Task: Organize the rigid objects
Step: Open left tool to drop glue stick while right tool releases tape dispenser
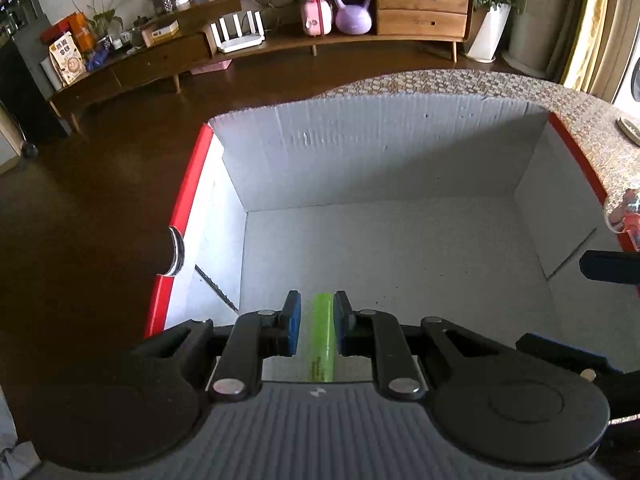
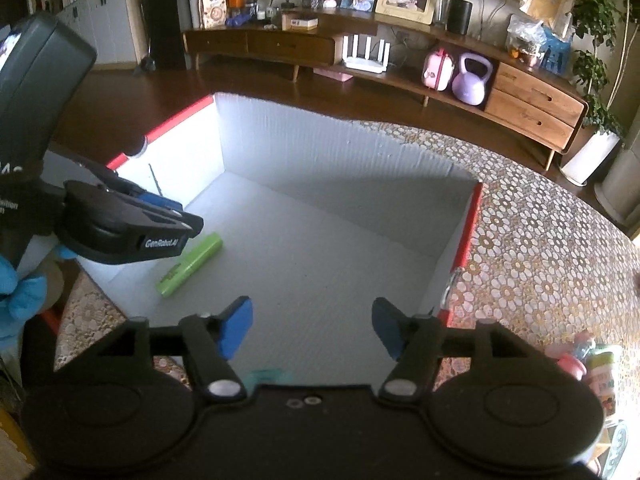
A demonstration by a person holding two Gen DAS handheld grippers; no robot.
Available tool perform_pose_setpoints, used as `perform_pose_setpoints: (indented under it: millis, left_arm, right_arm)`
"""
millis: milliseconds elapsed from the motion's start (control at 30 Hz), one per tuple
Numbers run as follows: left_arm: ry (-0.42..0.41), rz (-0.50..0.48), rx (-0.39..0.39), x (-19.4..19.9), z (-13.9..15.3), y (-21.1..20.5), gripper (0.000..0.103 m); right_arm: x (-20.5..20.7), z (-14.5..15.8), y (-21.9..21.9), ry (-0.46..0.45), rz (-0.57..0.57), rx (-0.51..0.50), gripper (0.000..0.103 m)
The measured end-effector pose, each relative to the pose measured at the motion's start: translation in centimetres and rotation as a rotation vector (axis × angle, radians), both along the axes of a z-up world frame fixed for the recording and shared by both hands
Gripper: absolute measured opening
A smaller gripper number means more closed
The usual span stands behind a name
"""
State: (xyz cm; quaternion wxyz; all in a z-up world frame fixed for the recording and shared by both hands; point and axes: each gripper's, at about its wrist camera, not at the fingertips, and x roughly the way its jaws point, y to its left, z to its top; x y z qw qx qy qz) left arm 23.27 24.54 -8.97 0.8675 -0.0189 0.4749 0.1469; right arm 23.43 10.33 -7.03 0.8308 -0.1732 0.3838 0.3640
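desk: floral-patterned desk (image 2: 540,240), dark wood floor (image 1: 100,200) beyond
box: white cardboard box (image 1: 380,240), red-edged, under both grippers
left hand-held gripper (image 1: 316,326): clenched on green marker (image 1: 321,336), over the box
right hand-held gripper (image 2: 312,330): released, nothing between the jaws
behind: wooden sideboard (image 2: 532,100), purple kettlebell (image 2: 472,80)

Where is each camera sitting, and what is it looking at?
Left wrist: sits on the left hand-held gripper, looking down into the white box; its jaws are shut with the green tube between them.
Right wrist: sits on the right hand-held gripper, open, looking into the box from the other side; a blue-gloved hand shows.
Both show: the box, the green tube, the purple kettlebell.
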Motion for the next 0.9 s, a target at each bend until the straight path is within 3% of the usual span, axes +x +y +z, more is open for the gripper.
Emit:
perform_pose_setpoints:
  millis: [300,400,467,533,733,900]
  left_arm:
    - [-0.047,0.002,0.001,-2.0,2.1,-0.9,0.018]
    - [-0.068,-0.006,-0.002,-2.8,2.8,-1.4,0.031]
    - [-0.089,-0.012,-0.005,-3.4,3.4,-1.8,0.052]
    - [-0.117,-0.022,0.004,-4.1,4.1,-2.3,0.062]
    - [-0.150,-0.046,0.002,-5.4,5.7,-3.9,0.063]
    - [-0.187,-0.069,-0.006,-6.6,6.9,-5.7,0.072]
  right_arm:
    - [-1.5,2.2,-2.4,-0.021,-0.009,0.070,0.077]
    - [-2.0,3.1,-3.6,-0.026,-0.014,0.099,0.078]
    - [-2.3,3.6,-4.2,-0.030,-0.021,0.118,0.078]
    - [-2.5,4.1,-5.0,-0.030,-0.033,0.139,0.082]
    - [-3.7,5.6,-7.8,-0.047,-0.044,0.191,0.090]
    - [-4.4,6.5,-10.0,-0.076,-0.065,0.234,0.099]
